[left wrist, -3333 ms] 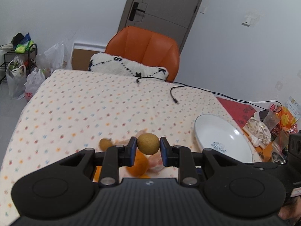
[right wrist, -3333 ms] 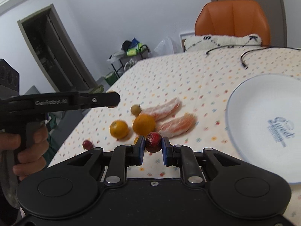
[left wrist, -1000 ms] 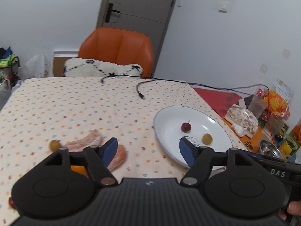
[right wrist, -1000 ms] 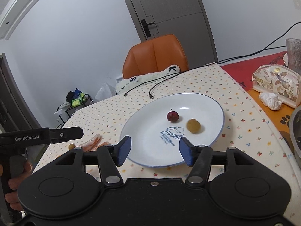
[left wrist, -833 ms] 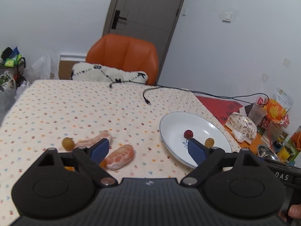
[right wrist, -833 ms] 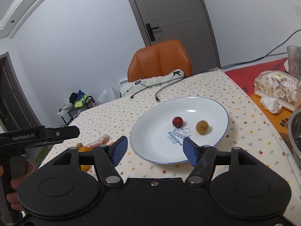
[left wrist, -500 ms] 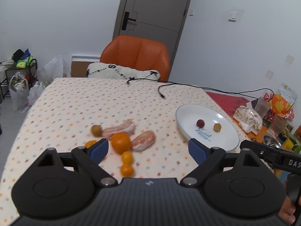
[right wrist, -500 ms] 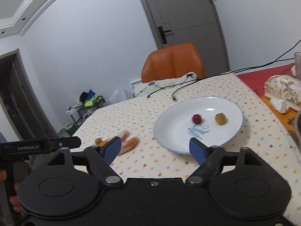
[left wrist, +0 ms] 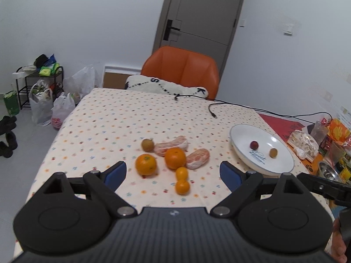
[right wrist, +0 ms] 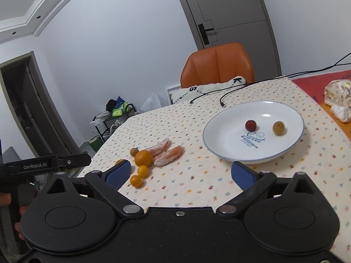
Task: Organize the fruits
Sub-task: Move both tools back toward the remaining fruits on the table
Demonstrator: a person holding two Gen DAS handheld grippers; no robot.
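Hovering wide open and empty above the surface (left wrist: 105, 118), the left claw (left wrist: 173, 173) and right claw (right wrist: 181, 173) face oranges (left wrist: 174, 157) beside a white plate (right wrist: 221, 146) holding two small fruits (right wrist: 250, 125)

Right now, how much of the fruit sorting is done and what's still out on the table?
Done: a red fruit and a brown fruit lie on the white plate. In hand: nothing; left gripper and right gripper both have jaws wide open. Left: two oranges, two small oranges, two peeled segments and another brown fruit on the tablecloth.
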